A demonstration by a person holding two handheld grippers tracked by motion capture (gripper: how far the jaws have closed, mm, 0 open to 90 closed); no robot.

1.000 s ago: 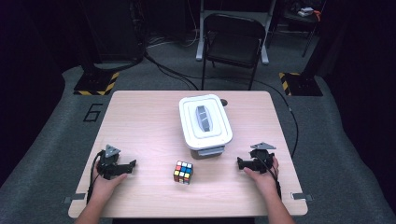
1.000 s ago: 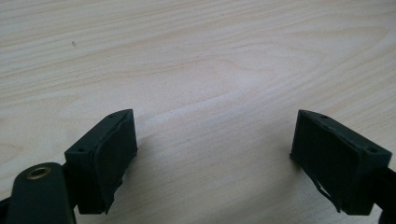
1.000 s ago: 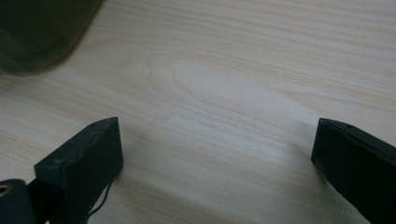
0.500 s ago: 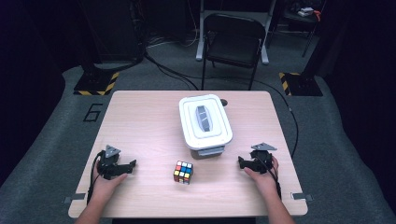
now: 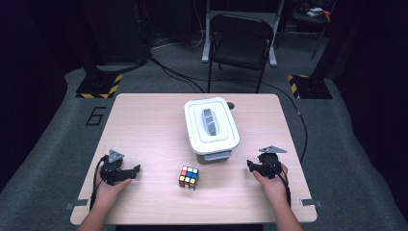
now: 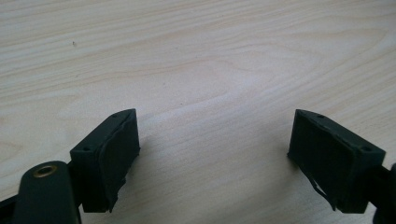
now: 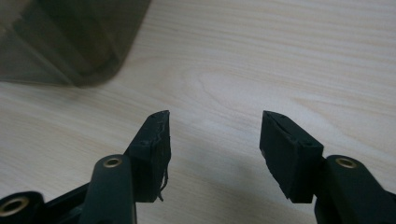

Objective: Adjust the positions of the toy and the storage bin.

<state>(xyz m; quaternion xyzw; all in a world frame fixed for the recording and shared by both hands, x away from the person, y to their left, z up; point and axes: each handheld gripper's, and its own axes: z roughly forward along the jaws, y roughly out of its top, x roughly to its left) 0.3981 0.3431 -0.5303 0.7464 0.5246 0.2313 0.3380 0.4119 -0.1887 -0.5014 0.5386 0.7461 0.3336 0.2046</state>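
Observation:
A colourful puzzle cube (image 5: pixel 189 177) lies on the wooden table (image 5: pixel 144 125) near its front edge, between my two hands. Behind it stands a box with a white lid (image 5: pixel 211 124); its translucent corner (image 7: pixel 70 42) appears at the top left of the right gripper view. My left gripper (image 5: pixel 136 169) rests at the front left, pointing towards the cube. Its jaws are open wide over bare wood (image 6: pixel 215 135). My right gripper (image 5: pixel 250 166) rests at the front right, beside the box. Its jaws have just been closing and stand half apart, with nothing between them (image 7: pixel 215 135).
A black folding chair (image 5: pixel 238 41) stands behind the table's far edge. Cables run across the grey floor, and yellow-black striped bases (image 5: pixel 98 85) sit at both far corners. Bare tabletop lies left of the box and around the cube.
The right gripper's jaws look closer together than before. Both hands, the cube and the box have kept their places.

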